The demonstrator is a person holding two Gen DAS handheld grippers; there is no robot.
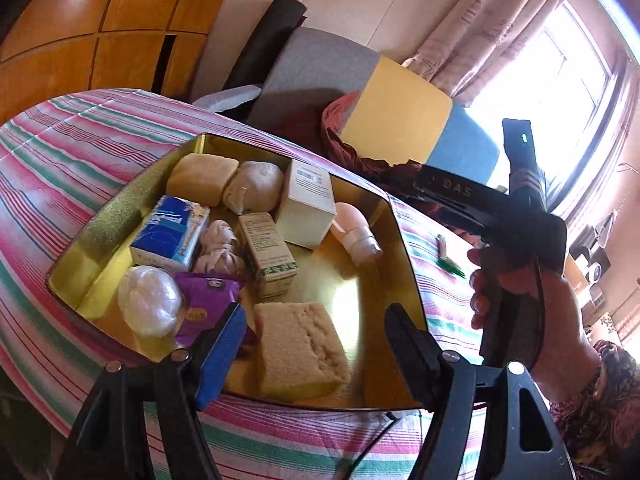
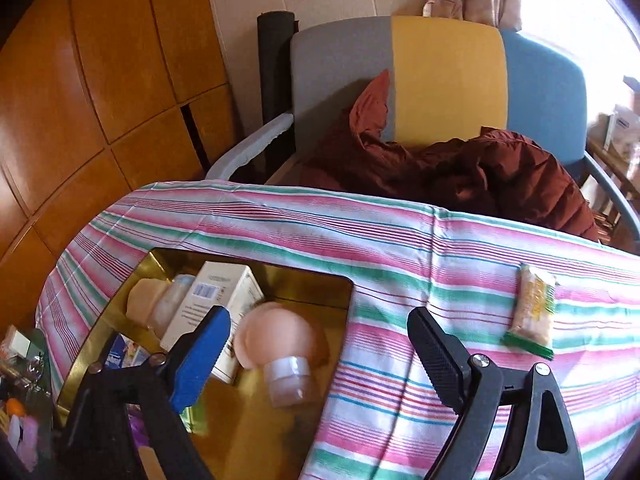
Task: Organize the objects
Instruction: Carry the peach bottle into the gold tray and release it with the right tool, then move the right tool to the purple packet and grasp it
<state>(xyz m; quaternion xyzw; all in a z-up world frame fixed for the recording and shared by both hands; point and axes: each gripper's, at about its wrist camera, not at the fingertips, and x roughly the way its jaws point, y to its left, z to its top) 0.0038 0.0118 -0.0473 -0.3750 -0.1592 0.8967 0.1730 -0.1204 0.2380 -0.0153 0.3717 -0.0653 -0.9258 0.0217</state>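
Both grippers I see spread wide, holding nothing: left gripper [image 1: 316,344] over the near end of the tin [image 1: 408,248], right gripper [image 2: 320,344] at its right edge. Nearest my left fingers lies a sponge [image 1: 300,348]; farther in, a purple packet [image 1: 208,300], boxes, a pink bottle [image 2: 276,344]. On the striped cloth [image 2: 400,240] right of the tin sits a snack bar [image 2: 534,312]. Beyond, a chair [image 2: 444,76].
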